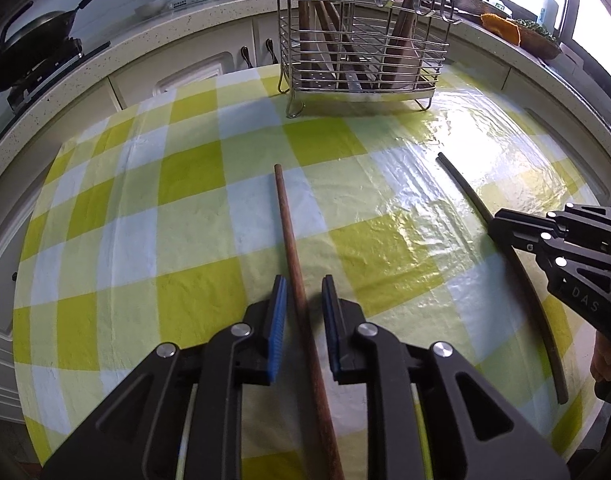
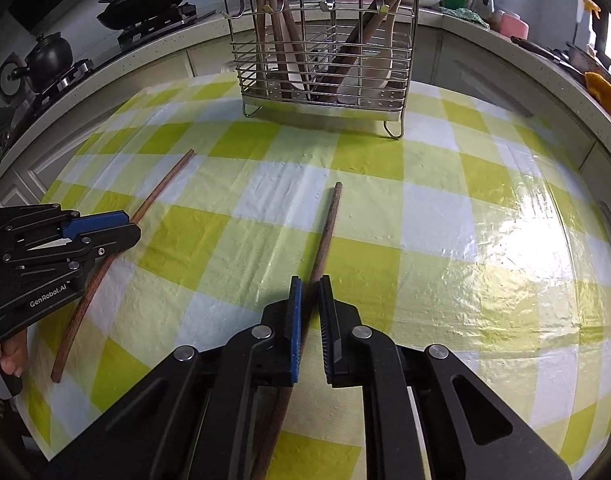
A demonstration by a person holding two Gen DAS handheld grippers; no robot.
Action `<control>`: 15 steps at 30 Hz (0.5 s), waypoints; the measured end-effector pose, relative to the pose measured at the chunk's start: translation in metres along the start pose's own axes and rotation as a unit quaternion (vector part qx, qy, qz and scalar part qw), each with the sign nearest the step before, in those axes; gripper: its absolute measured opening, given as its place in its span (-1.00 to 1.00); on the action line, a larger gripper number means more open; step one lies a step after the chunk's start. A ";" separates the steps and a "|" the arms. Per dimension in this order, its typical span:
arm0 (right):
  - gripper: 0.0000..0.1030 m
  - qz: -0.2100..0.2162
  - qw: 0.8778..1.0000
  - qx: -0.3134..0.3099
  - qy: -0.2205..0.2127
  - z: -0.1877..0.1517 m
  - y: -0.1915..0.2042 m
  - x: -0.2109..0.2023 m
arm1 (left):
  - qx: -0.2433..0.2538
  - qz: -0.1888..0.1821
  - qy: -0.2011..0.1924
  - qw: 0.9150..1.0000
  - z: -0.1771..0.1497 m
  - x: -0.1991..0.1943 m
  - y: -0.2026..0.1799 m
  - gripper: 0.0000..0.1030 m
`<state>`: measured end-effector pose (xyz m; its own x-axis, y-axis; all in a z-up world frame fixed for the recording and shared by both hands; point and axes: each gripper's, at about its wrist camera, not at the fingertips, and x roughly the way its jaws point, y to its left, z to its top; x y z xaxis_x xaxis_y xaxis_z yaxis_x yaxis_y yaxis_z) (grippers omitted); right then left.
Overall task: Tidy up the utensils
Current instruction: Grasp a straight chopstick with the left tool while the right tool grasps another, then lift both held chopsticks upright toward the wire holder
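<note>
Left wrist view: the left gripper (image 1: 303, 292) straddles a wooden chopstick (image 1: 290, 232) lying on the checked tablecloth (image 1: 185, 168), pads slightly apart and off the wood. Right gripper (image 2: 310, 292) is clamped on a second chopstick (image 2: 328, 224). At twelve o'clock stands the wire utensil rack (image 2: 325, 56), holding wooden utensils.

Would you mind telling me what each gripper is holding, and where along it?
The right gripper is shut on a chopstick around its middle. The left gripper straddles the other chopstick, pads apart from it, so it holds nothing.
</note>
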<state>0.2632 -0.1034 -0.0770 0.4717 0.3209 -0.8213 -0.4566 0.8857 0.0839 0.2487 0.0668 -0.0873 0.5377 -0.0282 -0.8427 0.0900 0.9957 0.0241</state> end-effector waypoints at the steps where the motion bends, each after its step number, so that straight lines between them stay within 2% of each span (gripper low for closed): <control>1: -0.81 0.002 1.000 0.002 0.000 0.000 -0.001 0.000 | 0.001 0.000 0.000 1.000 0.001 0.001 0.000 -0.70; 2: -0.82 0.004 1.000 0.005 0.001 0.001 -0.003 0.000 | 0.003 0.004 0.001 1.000 0.002 0.001 0.000 -0.84; 3: -0.82 0.004 1.000 0.007 0.000 0.001 -0.004 -0.001 | 0.001 0.003 0.003 1.000 0.003 0.001 0.001 -0.85; 12: -0.82 0.004 0.999 0.012 -0.032 0.007 -0.012 -0.035 | -0.012 -0.007 -0.039 0.999 0.010 -0.038 0.000 -0.87; 15: -0.82 0.003 0.999 0.009 -0.045 0.009 -0.013 -0.051 | -0.016 -0.023 -0.064 0.998 0.011 -0.060 -0.002 -0.87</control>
<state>0.2516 -0.1284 -0.0316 0.5348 0.3551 -0.7667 -0.4465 0.8891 0.1004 0.2256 0.0651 -0.0306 0.6363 -0.0830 -0.7670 0.0909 0.9953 -0.0323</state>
